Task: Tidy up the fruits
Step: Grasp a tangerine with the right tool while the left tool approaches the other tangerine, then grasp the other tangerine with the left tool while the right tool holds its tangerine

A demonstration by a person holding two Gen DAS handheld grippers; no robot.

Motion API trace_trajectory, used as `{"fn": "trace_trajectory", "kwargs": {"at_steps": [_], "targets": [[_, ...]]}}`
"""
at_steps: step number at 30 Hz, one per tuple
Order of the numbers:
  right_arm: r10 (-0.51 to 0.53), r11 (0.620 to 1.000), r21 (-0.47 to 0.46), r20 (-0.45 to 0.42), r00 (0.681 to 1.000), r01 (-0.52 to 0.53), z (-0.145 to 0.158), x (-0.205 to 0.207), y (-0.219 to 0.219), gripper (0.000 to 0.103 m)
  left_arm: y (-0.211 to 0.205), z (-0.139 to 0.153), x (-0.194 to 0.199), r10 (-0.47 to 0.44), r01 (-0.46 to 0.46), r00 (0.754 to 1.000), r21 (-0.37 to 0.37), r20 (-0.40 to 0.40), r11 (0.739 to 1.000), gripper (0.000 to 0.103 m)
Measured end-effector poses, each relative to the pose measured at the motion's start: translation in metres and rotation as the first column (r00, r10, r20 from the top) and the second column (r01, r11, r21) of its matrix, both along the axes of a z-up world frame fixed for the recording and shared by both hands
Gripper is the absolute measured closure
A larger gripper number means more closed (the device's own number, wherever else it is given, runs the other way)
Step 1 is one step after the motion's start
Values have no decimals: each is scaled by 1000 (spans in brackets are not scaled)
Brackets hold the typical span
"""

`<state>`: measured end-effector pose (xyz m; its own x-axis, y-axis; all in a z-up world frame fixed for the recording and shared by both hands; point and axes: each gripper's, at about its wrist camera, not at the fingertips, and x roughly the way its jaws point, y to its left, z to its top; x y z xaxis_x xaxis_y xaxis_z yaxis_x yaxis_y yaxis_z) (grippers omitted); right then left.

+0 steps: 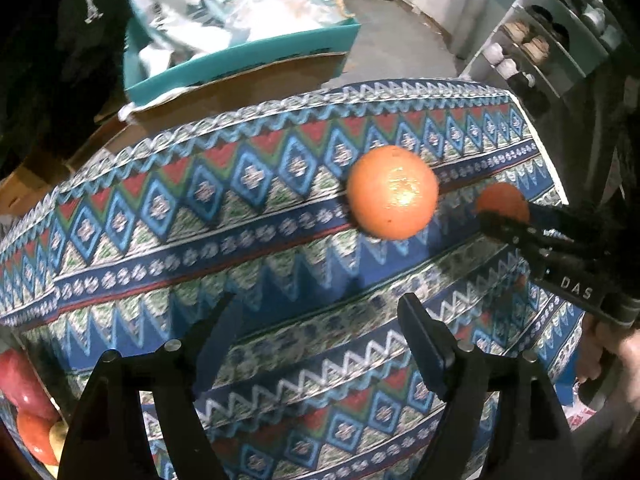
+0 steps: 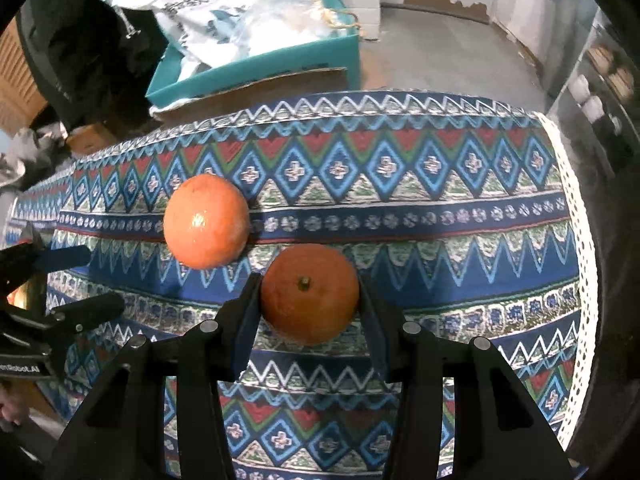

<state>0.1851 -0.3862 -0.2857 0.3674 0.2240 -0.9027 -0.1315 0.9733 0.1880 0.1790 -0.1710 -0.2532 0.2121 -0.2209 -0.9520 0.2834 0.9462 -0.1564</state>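
Note:
Two oranges are over a patterned blue tablecloth point(image 2: 440, 216). My right gripper point(image 2: 310, 310) is shut on the nearer orange point(image 2: 310, 294), stem facing up, with a finger pressed on each side. In the left wrist view that held orange point(image 1: 500, 200) shows at the right, partly hidden by the right gripper point(image 1: 502, 218). The other orange point(image 1: 392, 192) point(image 2: 206, 220) lies free on the cloth, just left of and beyond the held one. My left gripper point(image 1: 320, 320) stands open over bare cloth, short of the free orange. From the right wrist the left gripper point(image 2: 84, 282) appears at the left edge.
Red and yellow apples point(image 1: 24, 396) show at the lower left below the table edge. A teal box point(image 2: 256, 64) with plastic bags sits beyond the far edge on cardboard. A shoe shelf point(image 1: 532, 52) stands at the right. A hand point(image 1: 616, 360) holds the right gripper.

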Motion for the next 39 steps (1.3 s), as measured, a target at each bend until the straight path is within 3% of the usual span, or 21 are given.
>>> {"fn": "trace_trajectory", "kwargs": {"at_steps": [15, 27, 30, 33, 39], "targets": [[-71, 996, 50, 8, 997, 71, -6, 6, -33, 57, -55, -16, 32, 10, -11, 999, -47, -33, 999, 17], [-69, 996, 61, 0, 998, 68, -11, 5, -32, 57, -64, -39, 49, 51, -54, 998, -79, -34, 995, 17], [-71, 996, 60, -7, 997, 71, -14, 6, -32, 57, -62, -40, 52, 62, -64, 998, -91, -27, 994, 24], [-72, 995, 61, -9, 997, 72, -15, 7, -31, 57, -60, -38, 53, 55, -57, 998, -116, -18, 992, 37], [-59, 996, 60, -5, 998, 59, -13, 7, -25, 57, -65, -35, 47, 43, -41, 998, -66, 34, 997, 38]]}}
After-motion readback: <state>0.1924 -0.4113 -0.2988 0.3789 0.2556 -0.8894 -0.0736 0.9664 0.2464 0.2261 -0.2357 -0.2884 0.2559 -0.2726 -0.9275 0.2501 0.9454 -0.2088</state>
